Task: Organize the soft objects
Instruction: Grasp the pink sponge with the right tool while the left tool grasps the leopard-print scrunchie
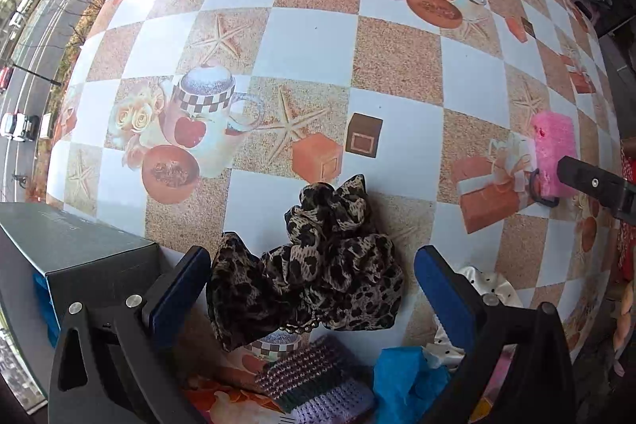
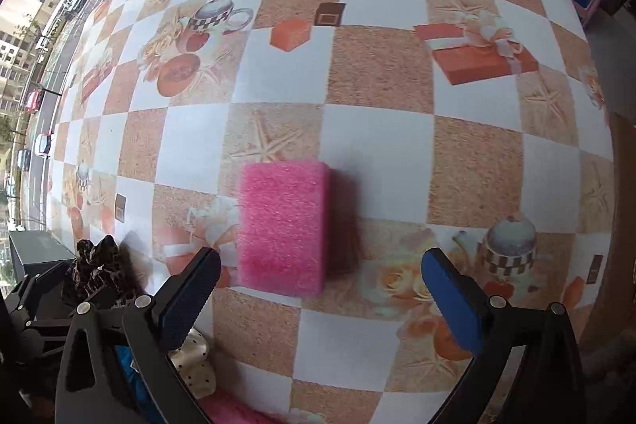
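the left gripper (image 1: 312,289) is standing wide open over the near edge of the table (image 1: 314,30), its blue pads on either side of a leopard-print scrunchie (image 1: 314,265) without pressing it; whether they are touching the cloth is hard to tell. the scrunchie is lying bunched on the tablecloth, and nothing is clamped. just behind it, close to the camera, a knitted piece (image 1: 314,380), a crumpled blue cloth (image 1: 405,380) and a white dotted cloth (image 1: 489,285) are crowding the near edge. a dark box (image 1: 79,249) is sitting at the left, just beside the left finger.

the right gripper (image 2: 320,285) is also spread wide and holding nothing. a pink sponge (image 2: 284,229) is lying flat between and a little ahead of its fingers, nearer the left pad, with a gap on the right side. in the left view the sponge (image 1: 554,153) is sitting well apart from the scrunchie, toward the table's right edge, with a small dark ring (image 1: 540,189) touching its near end.

the middle and far part of the table are lying open, covered by a checked cloth printed with starfish, mugs and gift boxes. a window (image 2: 35,38) at the left is showing a street and buildings.
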{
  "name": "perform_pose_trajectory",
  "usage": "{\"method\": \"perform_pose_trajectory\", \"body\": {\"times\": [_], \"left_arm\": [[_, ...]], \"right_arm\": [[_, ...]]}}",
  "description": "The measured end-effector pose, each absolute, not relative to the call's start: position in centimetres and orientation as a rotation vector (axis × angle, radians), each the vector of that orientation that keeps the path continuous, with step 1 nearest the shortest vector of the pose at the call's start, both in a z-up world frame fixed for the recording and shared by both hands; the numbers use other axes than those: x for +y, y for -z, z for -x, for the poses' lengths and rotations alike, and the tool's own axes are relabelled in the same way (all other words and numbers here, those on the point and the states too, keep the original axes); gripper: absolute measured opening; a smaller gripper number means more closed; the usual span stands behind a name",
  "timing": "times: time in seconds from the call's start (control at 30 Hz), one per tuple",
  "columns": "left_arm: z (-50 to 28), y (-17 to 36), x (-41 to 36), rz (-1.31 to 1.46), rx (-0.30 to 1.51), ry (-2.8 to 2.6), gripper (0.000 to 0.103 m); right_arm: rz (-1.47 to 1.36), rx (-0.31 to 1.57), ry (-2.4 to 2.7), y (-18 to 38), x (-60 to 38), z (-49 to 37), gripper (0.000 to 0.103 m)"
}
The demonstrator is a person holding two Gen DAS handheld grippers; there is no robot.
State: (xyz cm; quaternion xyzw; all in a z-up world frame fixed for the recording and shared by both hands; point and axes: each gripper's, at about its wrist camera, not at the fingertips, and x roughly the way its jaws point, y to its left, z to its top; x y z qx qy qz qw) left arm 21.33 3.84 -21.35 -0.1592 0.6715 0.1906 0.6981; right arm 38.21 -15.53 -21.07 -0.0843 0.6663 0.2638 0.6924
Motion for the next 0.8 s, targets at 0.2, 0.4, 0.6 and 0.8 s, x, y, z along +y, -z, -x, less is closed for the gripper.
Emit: {"method": "perform_pose_trajectory", "body": {"times": [0.2, 0.4, 0.6, 0.8], "left_arm": [[-22.1, 23.3, 4.1, 0.376, 1.535, -0.447, 0.102], [-22.3, 24.7, 4.3, 0.396, 1.555, -0.443, 0.103], [-23.3, 25.3, 4.3, 0.416, 1.588, -0.433, 0.102], [-23.2, 24.8, 5.1, 0.407, 1.538, -0.394, 0.068]], "right_arm": [[0.238, 1.511, -0.542, 22.9, -13.5, -38.8, 0.103], [0.375, 1.454, -0.570, 22.7, -13.0, -37.1, 0.101], [0.404, 1.393, -0.564, 21.0, -14.9, -36.2, 0.048], [0.302, 1.451, -0.515, 20.7, -20.1, -37.8, 0.047]]}}
